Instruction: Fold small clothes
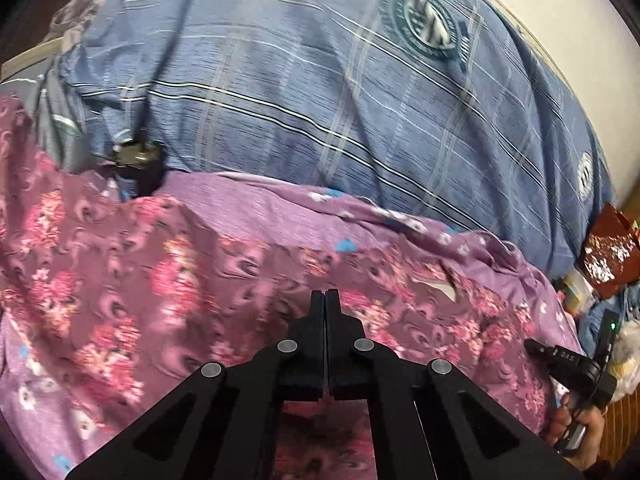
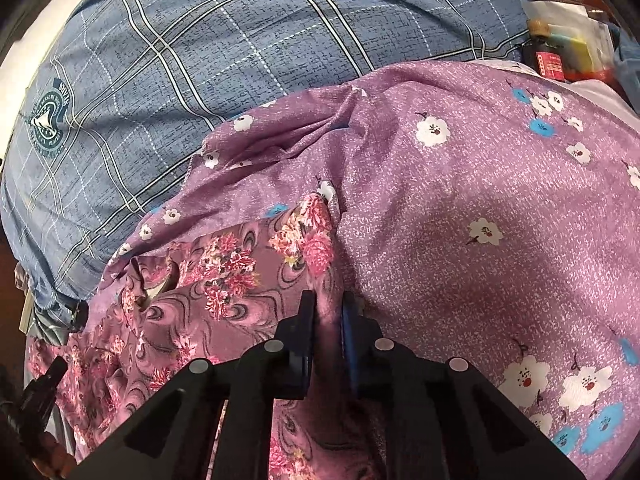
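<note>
The pink floral garment lies rumpled on the purple flowered sheet, nearest me, with the blue plaid cover beyond. My right gripper pinches a fold of its cloth between the fingers. My left gripper hovers over the garment, fingers pressed together, nothing visibly between them. No neat fold shows yet; I judge the folding barely begun, with flattening and every crease left to do. Clutter sits at the bed's far edge.
</note>
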Available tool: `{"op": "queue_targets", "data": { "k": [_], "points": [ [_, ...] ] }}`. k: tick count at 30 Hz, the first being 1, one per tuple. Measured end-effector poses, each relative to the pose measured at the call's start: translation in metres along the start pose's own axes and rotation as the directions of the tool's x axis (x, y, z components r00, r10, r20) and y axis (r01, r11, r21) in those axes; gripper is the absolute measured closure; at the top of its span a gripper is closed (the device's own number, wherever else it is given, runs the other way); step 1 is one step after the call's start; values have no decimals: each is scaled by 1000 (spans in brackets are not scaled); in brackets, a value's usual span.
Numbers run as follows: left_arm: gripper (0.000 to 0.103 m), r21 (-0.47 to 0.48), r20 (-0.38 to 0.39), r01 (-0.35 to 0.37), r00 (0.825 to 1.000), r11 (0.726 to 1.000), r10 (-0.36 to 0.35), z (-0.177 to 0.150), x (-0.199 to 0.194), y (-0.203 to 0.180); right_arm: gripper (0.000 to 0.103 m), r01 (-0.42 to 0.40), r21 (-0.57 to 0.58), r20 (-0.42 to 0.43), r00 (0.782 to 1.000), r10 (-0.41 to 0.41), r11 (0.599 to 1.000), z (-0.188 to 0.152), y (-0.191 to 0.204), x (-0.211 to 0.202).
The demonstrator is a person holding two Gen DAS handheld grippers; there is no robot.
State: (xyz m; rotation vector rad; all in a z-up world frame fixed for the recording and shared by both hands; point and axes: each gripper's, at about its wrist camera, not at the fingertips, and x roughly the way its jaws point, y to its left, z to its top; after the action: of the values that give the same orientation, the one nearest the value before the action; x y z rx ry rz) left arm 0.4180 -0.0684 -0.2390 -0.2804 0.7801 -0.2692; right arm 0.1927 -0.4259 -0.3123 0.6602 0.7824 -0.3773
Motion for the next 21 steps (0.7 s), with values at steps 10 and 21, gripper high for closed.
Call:
{"op": "queue_targets", "data": {
  "k": [10, 21],
  "points": [
    [33, -77, -107, 15, 994, 997, -23, -8, 30, 3, 88, -17, 45, 2, 1000, 17, 999, -5, -5, -1],
    [93, 106, -124, -74, 988, 992, 87, -14, 38, -23, 88, -11, 38, -4, 1000, 11, 999, -2, -5, -2]
  ]
}}
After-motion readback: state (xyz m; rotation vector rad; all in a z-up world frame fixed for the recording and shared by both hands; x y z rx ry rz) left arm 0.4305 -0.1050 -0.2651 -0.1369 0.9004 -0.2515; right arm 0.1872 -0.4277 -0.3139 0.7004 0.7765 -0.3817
